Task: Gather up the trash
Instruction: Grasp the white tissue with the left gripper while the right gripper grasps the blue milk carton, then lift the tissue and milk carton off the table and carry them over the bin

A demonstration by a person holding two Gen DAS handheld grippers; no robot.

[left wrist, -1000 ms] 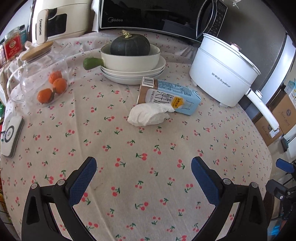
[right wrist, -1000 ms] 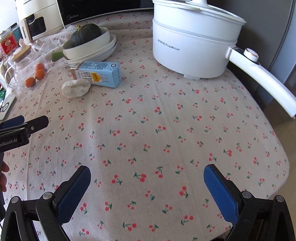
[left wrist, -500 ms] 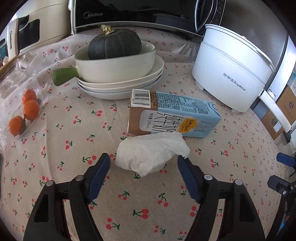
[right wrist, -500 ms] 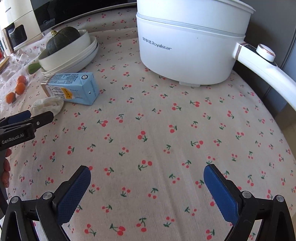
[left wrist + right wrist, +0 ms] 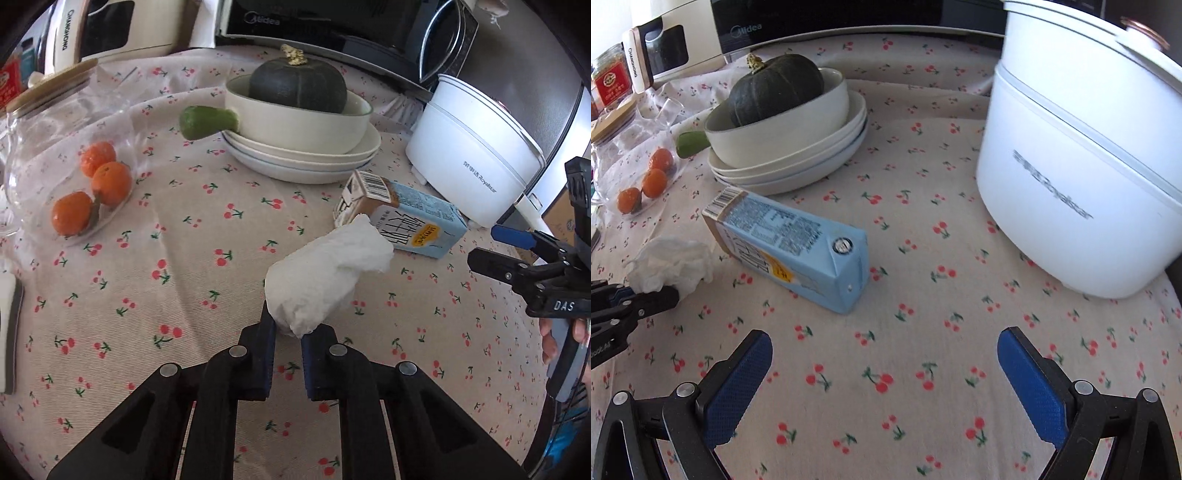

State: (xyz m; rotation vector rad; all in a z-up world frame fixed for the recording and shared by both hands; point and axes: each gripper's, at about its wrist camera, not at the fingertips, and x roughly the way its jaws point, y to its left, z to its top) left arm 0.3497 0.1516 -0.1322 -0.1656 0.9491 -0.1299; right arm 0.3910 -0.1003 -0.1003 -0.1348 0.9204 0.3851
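Note:
A crumpled white tissue (image 5: 325, 273) is pinched at its near end by my left gripper (image 5: 288, 332), which is shut on it; in the right wrist view the tissue (image 5: 670, 267) sits at the far left with the left gripper (image 5: 642, 301) on it. A light-blue milk carton (image 5: 798, 249) lies on its side on the cherry-print tablecloth, just behind the tissue; it also shows in the left wrist view (image 5: 410, 223). My right gripper (image 5: 884, 354) is open and empty, a short way in front of the carton.
A white electric pot (image 5: 1082, 177) stands right of the carton. Stacked plates with a bowl (image 5: 299, 129) holding a dark green squash (image 5: 297, 86) are behind it. A glass jar with oranges (image 5: 74, 177) lies at the left. A microwave (image 5: 332, 22) lines the back.
My left gripper closed on the tissue and holds it. My right gripper moved forward toward the milk carton and stays open.

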